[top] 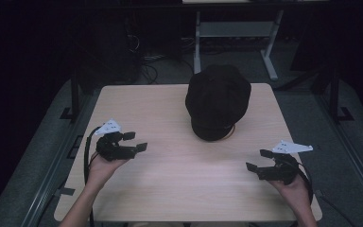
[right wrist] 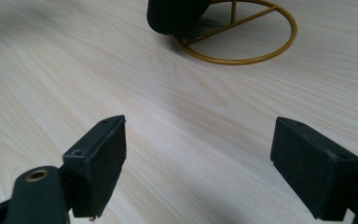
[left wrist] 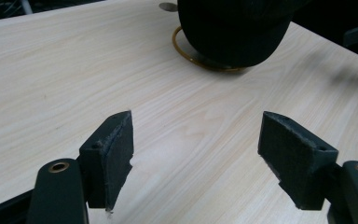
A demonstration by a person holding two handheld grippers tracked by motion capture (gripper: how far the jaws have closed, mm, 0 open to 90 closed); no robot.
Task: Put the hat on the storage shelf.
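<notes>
A black cap point(top: 217, 100) sits on a gold wire stand point(right wrist: 242, 35) at the middle of the light wooden table point(top: 170, 179), towards the far edge. The cap point(left wrist: 235, 28) covers most of the stand's ring base point(left wrist: 186, 51). My left gripper point(top: 134, 142) is held above the table's left side, open, with nothing between its pads point(left wrist: 114, 154). Over the right side my right gripper point(top: 259, 160) is likewise open and empty, pads point(right wrist: 100, 161) wide apart. Both point inward towards the cap, well short of it.
The table's near edge point(top: 184, 220) runs just behind the person's forearms. Beyond the far edge are a white desk frame point(top: 236, 33) and cables point(top: 146, 61) on a dark floor. Black posts point(top: 74, 90) stand beside the table on the left and right.
</notes>
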